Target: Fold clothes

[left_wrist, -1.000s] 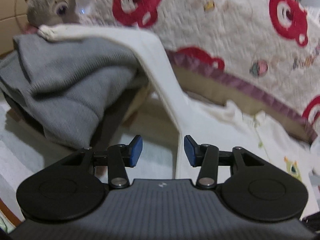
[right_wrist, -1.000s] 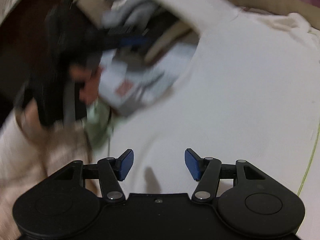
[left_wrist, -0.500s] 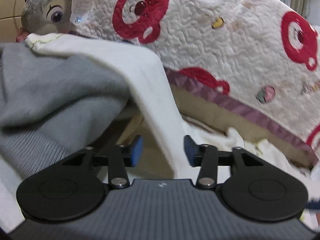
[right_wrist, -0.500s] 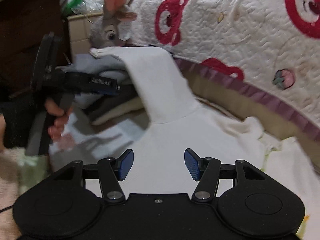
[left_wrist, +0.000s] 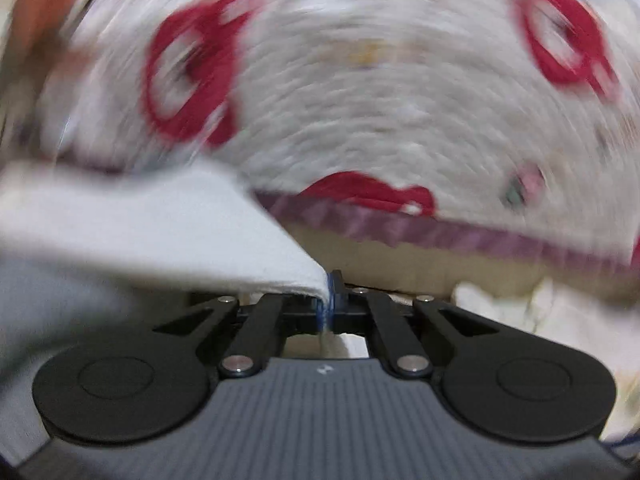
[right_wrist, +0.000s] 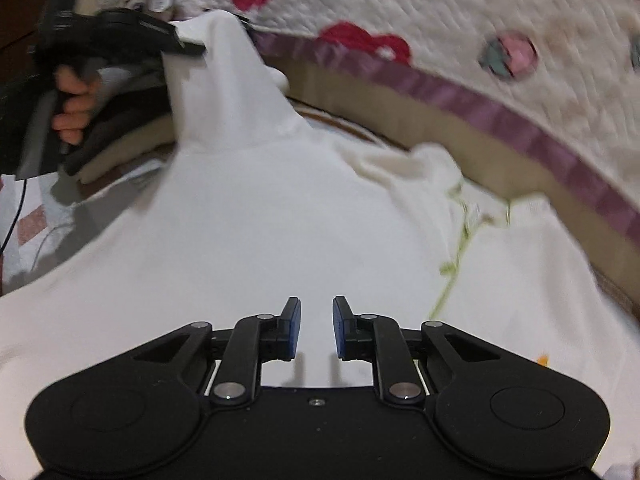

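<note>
The left gripper (left_wrist: 330, 300) pinches the sleeve (left_wrist: 168, 240) of the white knit sweater (right_wrist: 260, 240); the right gripper (right_wrist: 316, 328), narrowly parted and empty, hovers above the sweater's body beside the red-patterned quilt (right_wrist: 460, 12).

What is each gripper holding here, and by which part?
Left gripper: shut on the white garment's sleeve edge. Right gripper: open, holding nothing.

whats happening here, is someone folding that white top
Yes. A person works two handheld grippers on a bed. The left gripper is shut on the sleeve of the white sweater and holds it raised. The right gripper hovers open over the sweater's body, gripping nothing. A red-patterned quilt lies behind.
</note>
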